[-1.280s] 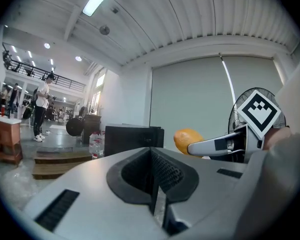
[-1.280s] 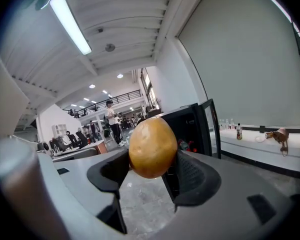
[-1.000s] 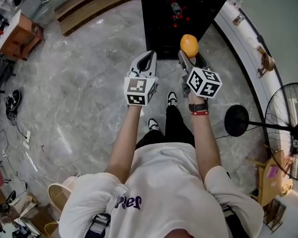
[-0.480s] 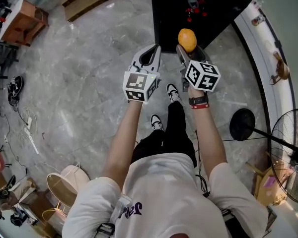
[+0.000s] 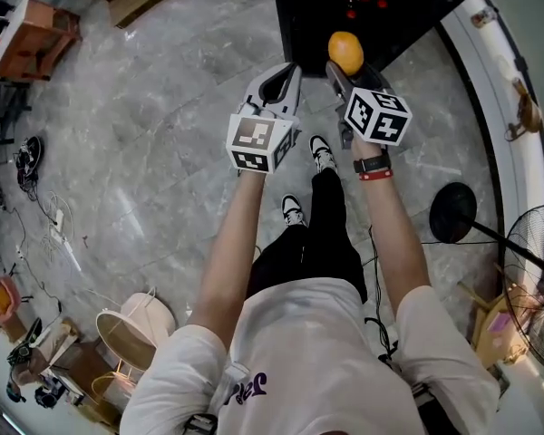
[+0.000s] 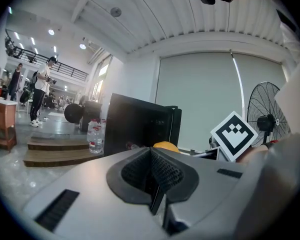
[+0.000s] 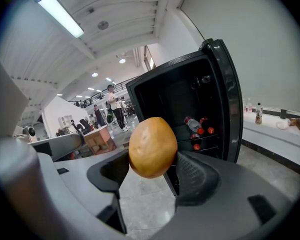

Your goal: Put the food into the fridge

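Right claw [image 7: 151,180]: pinching the fruit [image 7: 152,146] by its sides, in the air near the open fridge [image 7: 166,100].
Left claw [image 6: 153,178]: pressed together, empty, just left of the right one.
Fridge: interior dark; far part cut off in the head view.
Bottles [image 7: 196,128]: red-capped, inside the fridge, small and hard to make out.

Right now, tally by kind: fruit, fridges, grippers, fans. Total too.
orange: 1, held in the right gripper's jaws
fridge: 1, door open
grippers: 2, left gripper and right gripper
fan: 1
Total: 5
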